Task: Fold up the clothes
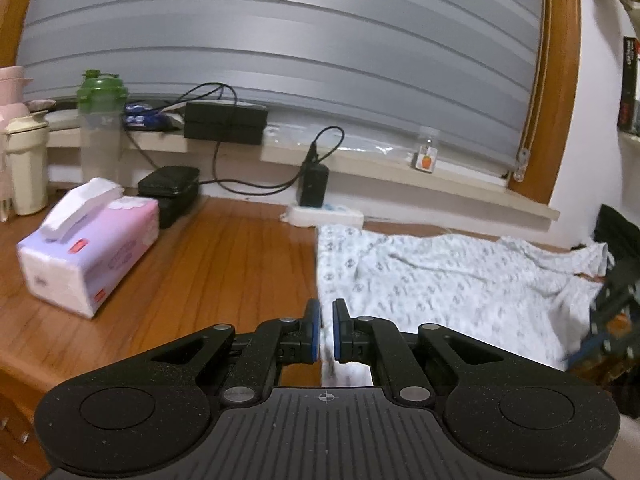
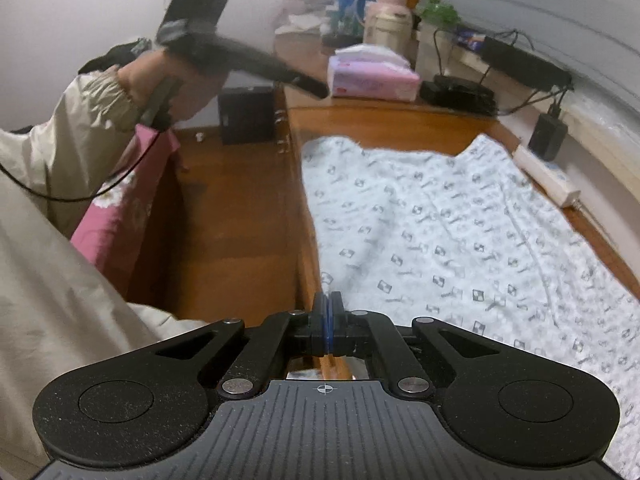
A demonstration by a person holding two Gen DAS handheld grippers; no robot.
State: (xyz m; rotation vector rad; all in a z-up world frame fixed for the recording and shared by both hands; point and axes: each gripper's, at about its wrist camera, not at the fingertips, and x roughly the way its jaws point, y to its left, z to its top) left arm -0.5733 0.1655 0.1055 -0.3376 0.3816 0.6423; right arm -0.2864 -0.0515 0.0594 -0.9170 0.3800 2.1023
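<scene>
A pale patterned garment (image 1: 448,284) lies spread flat on the wooden table (image 1: 224,264); it also shows in the right wrist view (image 2: 440,232). My left gripper (image 1: 327,330) stands at the garment's near left edge, its blue pads a narrow gap apart with a strip of cloth between them. My right gripper (image 2: 327,320) is shut at the garment's near edge by the table's side; whether it pinches cloth is unclear. The left gripper appears blurred in the right wrist view (image 2: 316,88), raised over the table's far end.
A pink tissue pack (image 1: 88,248), a black case (image 1: 170,190), bottles (image 1: 100,132), a charger and a white power strip (image 1: 324,214) stand along the far side under the window. The table's left edge (image 2: 300,216) drops to the floor. A pink cloth (image 2: 120,200) lies left.
</scene>
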